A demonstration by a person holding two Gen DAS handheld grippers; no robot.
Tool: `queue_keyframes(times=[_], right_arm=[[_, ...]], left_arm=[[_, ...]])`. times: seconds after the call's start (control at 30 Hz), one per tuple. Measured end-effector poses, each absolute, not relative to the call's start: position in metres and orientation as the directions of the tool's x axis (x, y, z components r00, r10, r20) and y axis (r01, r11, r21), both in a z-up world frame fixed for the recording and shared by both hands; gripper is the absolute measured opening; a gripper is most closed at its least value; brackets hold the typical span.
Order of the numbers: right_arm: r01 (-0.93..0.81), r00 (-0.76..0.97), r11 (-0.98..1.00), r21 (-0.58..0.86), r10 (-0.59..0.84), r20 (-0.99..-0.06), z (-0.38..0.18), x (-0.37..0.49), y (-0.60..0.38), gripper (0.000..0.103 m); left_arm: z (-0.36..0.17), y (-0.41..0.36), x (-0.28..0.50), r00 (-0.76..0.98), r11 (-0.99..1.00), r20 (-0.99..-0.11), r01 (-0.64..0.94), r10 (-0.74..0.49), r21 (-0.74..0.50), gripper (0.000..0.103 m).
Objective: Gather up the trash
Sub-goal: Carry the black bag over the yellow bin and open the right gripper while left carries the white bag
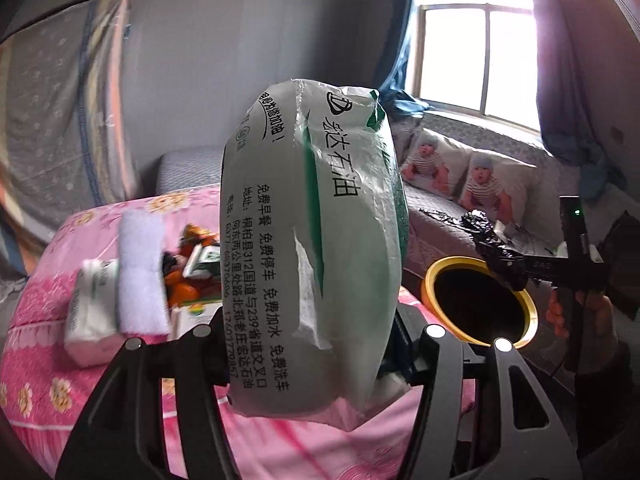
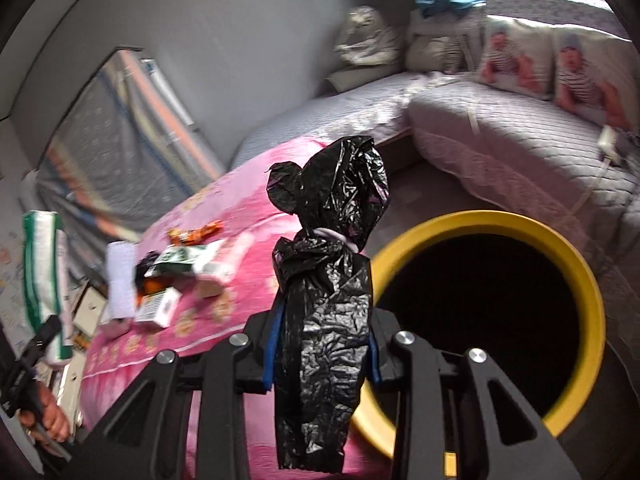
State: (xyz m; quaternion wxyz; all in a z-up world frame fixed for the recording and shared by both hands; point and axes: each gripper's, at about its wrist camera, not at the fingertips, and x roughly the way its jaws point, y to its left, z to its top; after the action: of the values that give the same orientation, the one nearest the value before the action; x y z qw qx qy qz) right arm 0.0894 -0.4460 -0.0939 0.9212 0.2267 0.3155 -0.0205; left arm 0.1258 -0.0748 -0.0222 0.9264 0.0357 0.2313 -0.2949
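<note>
Ahead and to the right of the left gripper (image 1: 316,364) lies the bin (image 1: 430,280), yellow-rimmed, mouth dark and unobstructed. Clamped between the left jaws: a tissue pack (image 1: 312,248) in white-and-green wrapper, long axis upright, lower end pinched, upper end standing clear above the fingers. Directly ahead and slightly right of the right gripper (image 2: 322,356), same bin (image 2: 592,320), much closer; near arc of the rim partly hidden behind the load. Clamped between the right jaws: a roll of black bags (image 2: 328,300), long axis upright and in line with the fingers, banded near its upper third, lower end hanging below the grip. Judged nearer of the two: right gripper, almost at the rim, against the left, set further back over the pink bedspread (image 1: 48,368). Likely requirement for the right: short forward travel until the roll stands over the opening, then release. For the left: longer sweep rightward across the bed edge before release. Possible conflict: both loads converging on one mouth; staggered release advisable. Off to the left of both grippers, on the bedspread, well apart from the bin: remaining litter (image 1: 192,268), cartons and orange wrappers, blurred, beside a white towel (image 1: 142,276).
</note>
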Motion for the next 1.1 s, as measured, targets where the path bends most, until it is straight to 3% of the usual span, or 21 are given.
queue_keyframes(times=[0.23,0.63,0.77,0.87,1.1], right_arm=[[0.316,0.758,0.866,0.388,0.015,-0.652,-0.125,0.086,-0.480,0.031],[0.385,0.714,0.829,0.405,0.010,-0.700,-0.155,0.092,-0.512,0.031],[0.409,0.708,0.809,0.423,0.011,-0.706,-0.163,0.094,-0.524,0.041],[0.426,0.715,0.797,0.427,-0.008,-0.699,-0.163,0.087,-0.532,0.048],[0.478,0.796,0.714,0.512,-0.105,-0.597,-0.143,0.031,-0.562,0.053]], left_arm=[[-0.030,-0.142,0.141,0.623,0.742,-0.495,0.667,-0.606,-0.068,0.055],[-0.052,-0.239,0.168,0.489,0.642,-0.561,0.760,-0.668,-0.101,0.055],[-0.060,-0.270,0.176,0.452,0.618,-0.583,0.778,-0.675,-0.111,0.055],[-0.066,-0.294,0.178,0.431,0.597,-0.600,0.796,-0.675,-0.100,0.055],[-0.092,-0.350,0.174,0.347,0.531,-0.651,0.841,-0.675,-0.102,0.056]])
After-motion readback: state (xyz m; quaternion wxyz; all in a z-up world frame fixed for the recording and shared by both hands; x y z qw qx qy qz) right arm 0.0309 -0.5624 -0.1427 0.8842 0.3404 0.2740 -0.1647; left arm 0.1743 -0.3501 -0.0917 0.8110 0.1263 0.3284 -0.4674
